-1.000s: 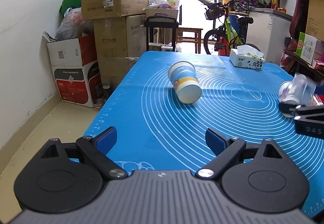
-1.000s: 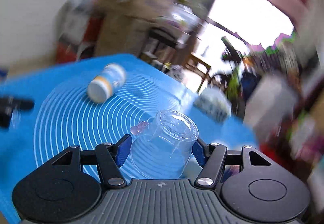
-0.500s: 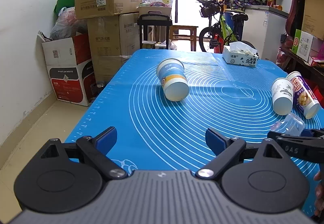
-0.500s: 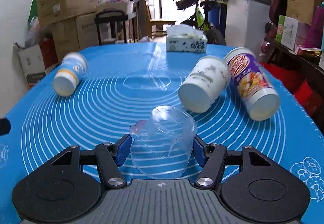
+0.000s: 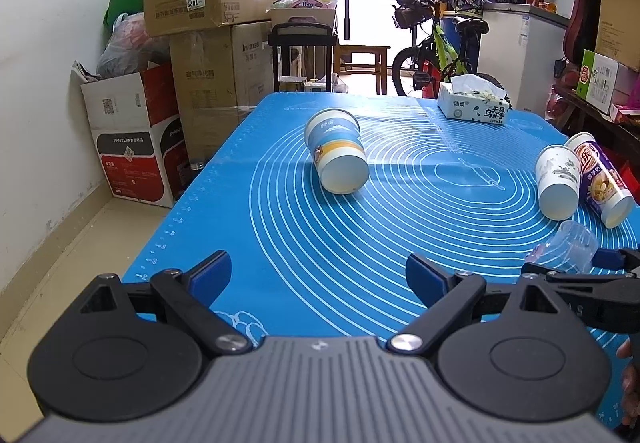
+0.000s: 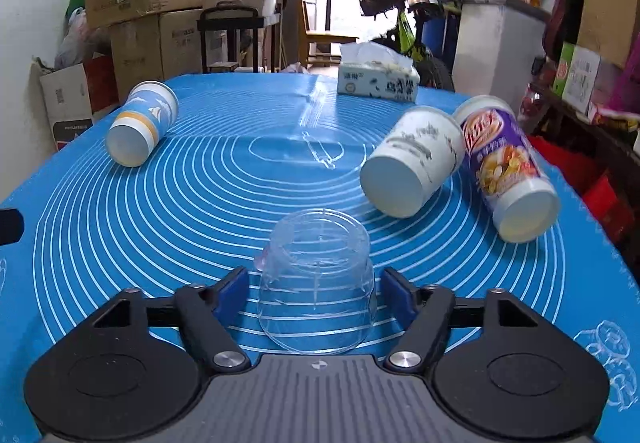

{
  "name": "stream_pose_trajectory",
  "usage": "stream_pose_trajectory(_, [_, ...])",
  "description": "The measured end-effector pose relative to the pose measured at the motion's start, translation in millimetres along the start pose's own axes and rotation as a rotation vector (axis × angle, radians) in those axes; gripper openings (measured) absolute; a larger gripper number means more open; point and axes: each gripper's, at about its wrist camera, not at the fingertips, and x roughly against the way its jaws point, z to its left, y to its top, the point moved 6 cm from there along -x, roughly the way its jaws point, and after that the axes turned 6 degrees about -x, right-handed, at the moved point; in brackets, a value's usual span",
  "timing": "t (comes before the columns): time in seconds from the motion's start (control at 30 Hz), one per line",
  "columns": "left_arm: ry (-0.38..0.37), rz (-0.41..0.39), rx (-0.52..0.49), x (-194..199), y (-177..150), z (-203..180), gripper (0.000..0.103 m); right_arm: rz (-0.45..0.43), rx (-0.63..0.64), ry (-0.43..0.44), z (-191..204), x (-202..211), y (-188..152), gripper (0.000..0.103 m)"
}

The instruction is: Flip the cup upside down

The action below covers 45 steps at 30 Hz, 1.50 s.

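Since half a second ago the right tongs (image 6: 314, 289) are parting: their blue pads, which were pressing the clear plastic cup (image 6: 318, 279), are now standing off its walls with a sliver of mat showing on each side. That cup is sitting between them, base up and wide rim down on the blue silicone mat (image 6: 224, 211) covering the worktop, so the flip is looking done and the release is under way. A second ago it was being swung through the air, tilted; now it is standing level.

Left tongs (image 5: 318, 275) are hanging wide open and empty, low over the near edge of the mat, having barely shifted.

Ahead of the right tongs and to their right, a white paper cup (image 6: 412, 161) and a purple-printed cup (image 6: 506, 167) are lying on their sides, touching. Further off to the left a blue-and-yellow paper cup (image 6: 142, 123) is lying on its side too, with a tissue box (image 6: 378, 81) at the far end.

I judge the remaining risk is small: drawing the tongs back crookedly could nudge the light cup over.
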Motion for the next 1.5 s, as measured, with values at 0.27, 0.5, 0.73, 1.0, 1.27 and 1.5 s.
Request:
stream_pose_trajectory(0.27, [-0.015,-0.008,0.0,11.5,1.4,-11.9,0.097,-0.013,0.031,0.031,-3.0,46.0,1.1,0.103])
stream_pose_trajectory(0.5, [-0.037,-0.006,-0.015,28.5,-0.9,-28.4,0.099,-0.027,0.027,0.047,-15.0,93.5,-4.2,0.103])
stream_pose_trajectory(0.73, [-0.067,-0.003,-0.065,46.6,-7.6,-49.6,0.099,-0.003,-0.02,0.048,-33.5,121.8,-12.6,0.103])
stream_pose_trajectory(1.0, [-0.082,-0.003,-0.115,67.2,-19.7,-69.0,0.099,-0.012,-0.04,0.046,-49.4,145.8,-24.0,0.103])
stream_pose_trajectory(1.27, [-0.075,-0.02,-0.134,80.8,-21.3,-77.8,0.099,-0.016,-0.048,0.06,-53.9,160.1,-31.7,0.103])
stream_pose_trajectory(1.5, [-0.073,-0.018,-0.143,85.9,-21.6,-80.9,0.099,-0.021,-0.058,0.06,-57.7,168.3,-33.3,0.103])
